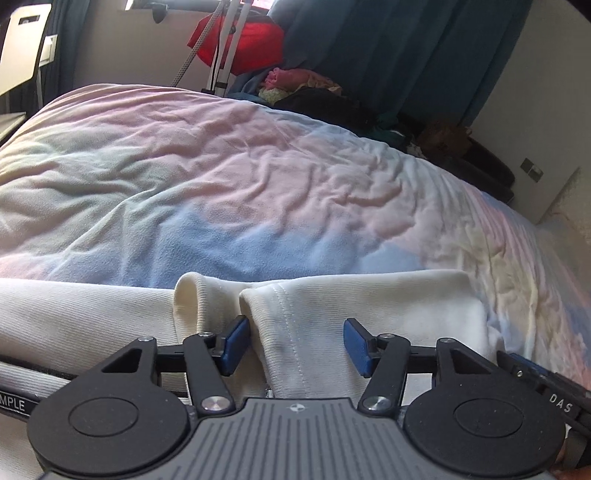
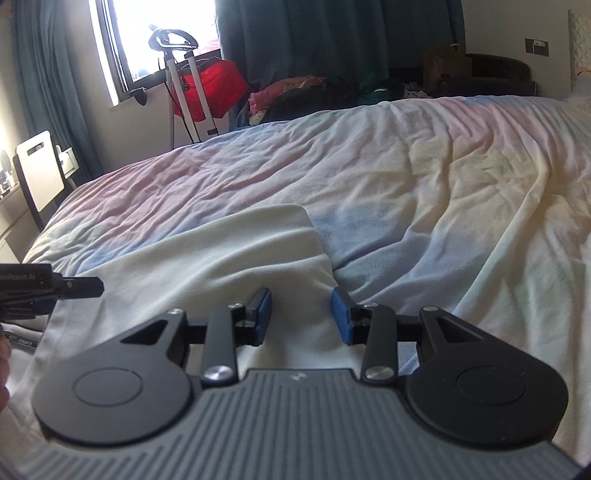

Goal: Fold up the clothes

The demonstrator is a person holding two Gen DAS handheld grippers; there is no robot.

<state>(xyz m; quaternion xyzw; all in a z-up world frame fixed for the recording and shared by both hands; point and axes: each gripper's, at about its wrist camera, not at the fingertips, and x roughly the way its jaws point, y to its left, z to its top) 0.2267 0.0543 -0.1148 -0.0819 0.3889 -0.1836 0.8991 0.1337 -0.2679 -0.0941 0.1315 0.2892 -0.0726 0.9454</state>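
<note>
Both tools hang low over a cream garment (image 1: 369, 314) that lies spread on the bed (image 1: 221, 177).

Left tool (image 1: 295, 343): its blue pads (image 1: 236, 343) stand apart, and between them rises a folded edge of the garment with a line of stitching down it. Neither pad presses on the cloth — the left pad sits just beside a second ribbed fold, the right pad has clear cloth in front of it. So this tool is released, with fabric in the gap but not gripped.

Right tool (image 2: 301, 315): its pads (image 2: 341, 317) are also parted, a little narrower, and they hover over the right border of the garment (image 2: 207, 266), where the cream cloth meets the pale blue of the bedcover (image 2: 406, 184). A ridge of cloth runs up toward the gap; no pad bites into it, so this tool too reads as released.

In the right wrist view the left tool (image 2: 79, 288) pokes in from the left edge, above the same garment; in the left wrist view part of the right tool (image 1: 543, 384) shows at the lower right.

The bedcover is rumpled, tinted pink, blue and yellow. Beyond the bed stand dark teal curtains (image 2: 314, 33), a window (image 2: 162, 37), a red bag (image 2: 214, 88) behind a white frame (image 2: 184, 85), and a heap of mixed clothes (image 2: 295, 92) by the wall. A white chair (image 2: 38, 166) stands at the far left.
</note>
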